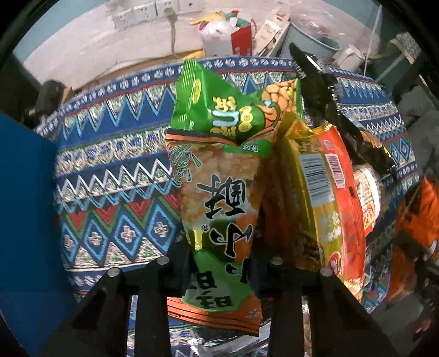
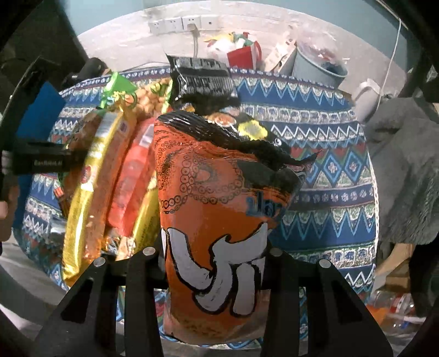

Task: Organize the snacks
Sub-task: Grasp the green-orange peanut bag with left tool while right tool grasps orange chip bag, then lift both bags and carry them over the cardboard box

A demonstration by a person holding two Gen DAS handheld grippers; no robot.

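My left gripper (image 1: 219, 263) points down and is shut on a green and orange rice-cracker bag (image 1: 219, 208), whose lower part sits squeezed between the black fingers (image 1: 162, 274). Behind it lie a green bean-snack bag (image 1: 233, 109), a yellow and orange bag (image 1: 323, 192) and a black bag (image 1: 329, 109). In the right wrist view my right gripper (image 2: 212, 252) is shut on an orange bag with large white characters (image 2: 216, 219), with both fingers pressed against its sides. A black bag (image 2: 203, 79), a red bag (image 2: 134, 170) and a yellow bag (image 2: 90, 178) lie beside it.
Everything rests on a table under a blue patterned cloth (image 1: 109, 164). A blue board (image 1: 22, 206) stands at its left. Behind the table are a grey bucket (image 2: 318, 68), a red gift bag (image 2: 244, 56) and wall sockets (image 2: 181, 23). A grey fluffy cloth (image 2: 406, 178) lies at the right.
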